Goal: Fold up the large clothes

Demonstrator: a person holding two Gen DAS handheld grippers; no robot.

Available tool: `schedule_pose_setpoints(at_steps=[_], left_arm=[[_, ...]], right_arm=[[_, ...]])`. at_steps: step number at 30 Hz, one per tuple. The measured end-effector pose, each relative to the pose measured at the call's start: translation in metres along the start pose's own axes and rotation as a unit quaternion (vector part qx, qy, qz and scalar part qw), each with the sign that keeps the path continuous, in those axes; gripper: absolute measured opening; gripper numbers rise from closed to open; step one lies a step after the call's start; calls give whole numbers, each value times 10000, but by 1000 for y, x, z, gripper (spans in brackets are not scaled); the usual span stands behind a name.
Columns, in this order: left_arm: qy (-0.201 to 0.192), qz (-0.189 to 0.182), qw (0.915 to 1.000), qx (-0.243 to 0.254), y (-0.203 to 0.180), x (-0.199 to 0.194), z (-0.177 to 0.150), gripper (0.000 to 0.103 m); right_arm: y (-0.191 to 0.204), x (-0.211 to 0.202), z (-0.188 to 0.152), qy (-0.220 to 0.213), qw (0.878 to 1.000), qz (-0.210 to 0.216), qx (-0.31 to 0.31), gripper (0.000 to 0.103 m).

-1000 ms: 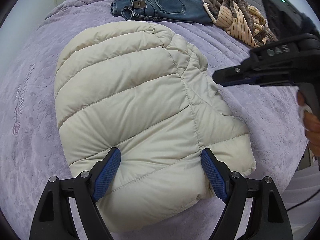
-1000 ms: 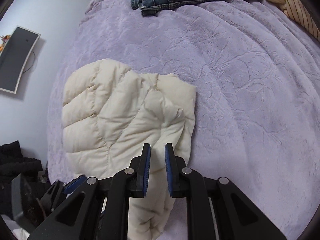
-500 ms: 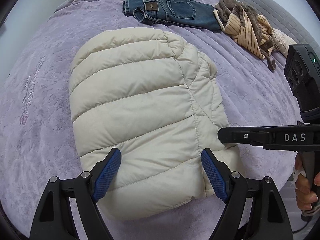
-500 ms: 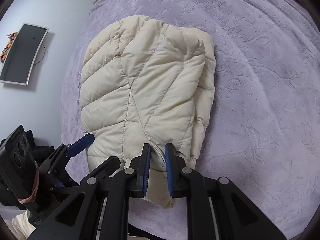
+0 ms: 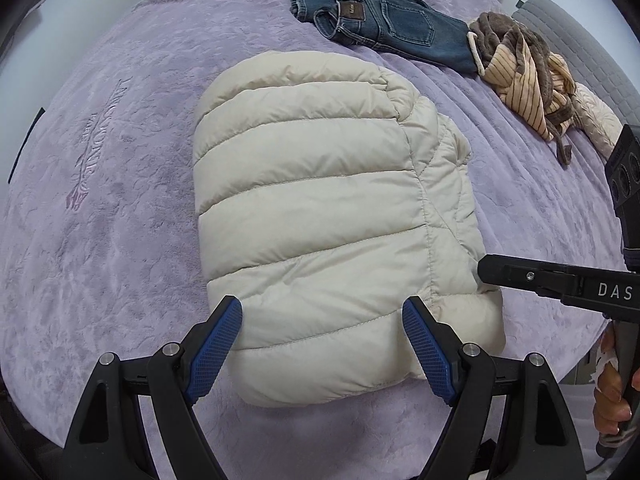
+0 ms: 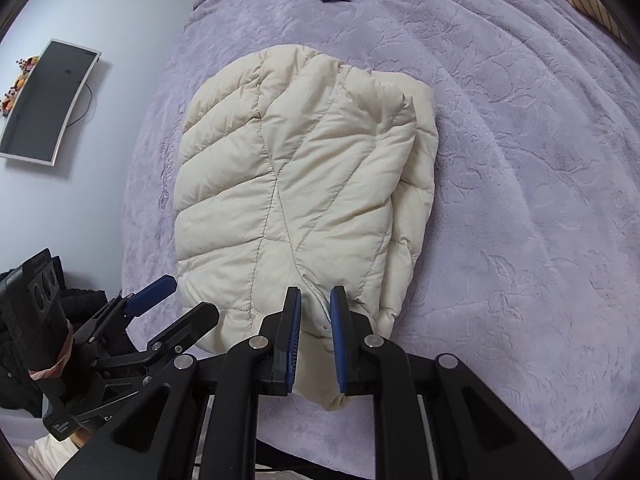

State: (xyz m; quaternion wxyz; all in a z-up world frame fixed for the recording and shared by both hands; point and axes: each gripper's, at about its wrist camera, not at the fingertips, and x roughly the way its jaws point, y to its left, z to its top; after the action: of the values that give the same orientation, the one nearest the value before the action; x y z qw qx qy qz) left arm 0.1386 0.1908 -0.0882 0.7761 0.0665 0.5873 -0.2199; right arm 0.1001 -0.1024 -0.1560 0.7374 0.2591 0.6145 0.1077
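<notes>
A cream quilted puffer jacket (image 5: pixel 320 208) lies folded into a compact bundle on the purple bedspread (image 5: pixel 120 200); it also shows in the right wrist view (image 6: pixel 296 184). My left gripper (image 5: pixel 322 328) is open, its blue pads hovering on either side of the jacket's near edge without pinching it. My right gripper (image 6: pixel 315 312) has its jaws nearly together on a fold of the jacket's near edge. The right gripper also shows from the side in the left wrist view (image 5: pixel 492 270), touching the jacket's right side.
Folded blue jeans (image 5: pixel 384 24) and a brown and striped garment (image 5: pixel 528 68) lie at the far side of the bed. A grey headboard (image 5: pixel 580 36) is at the far right. A wall screen (image 6: pixel 44 100) hangs left of the bed.
Both grippers have pulled back toward the bed's near edge, so the jacket sits farther away in view. The right gripper has come down from mid-air to the jacket's near right edge.
</notes>
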Motion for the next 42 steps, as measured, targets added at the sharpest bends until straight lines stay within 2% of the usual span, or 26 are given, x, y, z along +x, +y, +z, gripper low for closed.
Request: schedule_pose_setpoints(at_steps=[5,10,13,14,15,16,17,18,23,24,26,29,35,39,42], left_arm=[[-171,100,9997,-117,13,-19,1,83],[-173,172,9993,-290,23,-35,4,83],[-220,295,9986,-370,26,-45,4,102],[-264,326,9984,-392,28,-49,4,102],[-282,331,9982,-408,29,-53,4,102],[-290,344,9980,-432,29,-56,5,102],[-307,379,9977,-461,29,-60,5,102],[-317,431,9974,-475,29,-63,6,102],[-479,693,9950,-532,24,-82,6,102],[-523,714,9947,-525,23,-86,6,102],[-575,679,9945,-549,20,-92,4,102],[-555,674,9945,-578,16,-99,2,102],[-425,779,9939,-652,10,-105,-4,102],[-402,898,9928,-688,9,-111,-8,102],[-398,939,9921,-727,9,-116,-10,102]], right_arm=[[14,-12,-2,-67,9999,-113,-67,17],[28,-22,-6,-143,9992,-323,-191,17],[38,-28,-8,-210,9984,-447,-292,17],[40,-31,-7,-238,9981,-482,-317,17],[43,-34,-7,-269,9977,-517,-340,23],[45,-37,-8,-296,9973,-562,-357,42],[48,-41,-8,-337,9969,-610,-372,55],[50,-45,-8,-394,9964,-637,-388,74],[65,-62,-11,-587,9932,-874,-497,77],[68,-64,-12,-612,9925,-927,-512,82],[73,-69,-15,-689,9902,-1085,-554,84],[80,-75,-20,-796,9872,-1240,-614,103],[87,-84,-29,-1127,9817,-1400,-625,103],[91,-90,-33,-1209,9757,-1709,-648,103],[91,-97,-35,-1265,9750,-1723,-604,103]])
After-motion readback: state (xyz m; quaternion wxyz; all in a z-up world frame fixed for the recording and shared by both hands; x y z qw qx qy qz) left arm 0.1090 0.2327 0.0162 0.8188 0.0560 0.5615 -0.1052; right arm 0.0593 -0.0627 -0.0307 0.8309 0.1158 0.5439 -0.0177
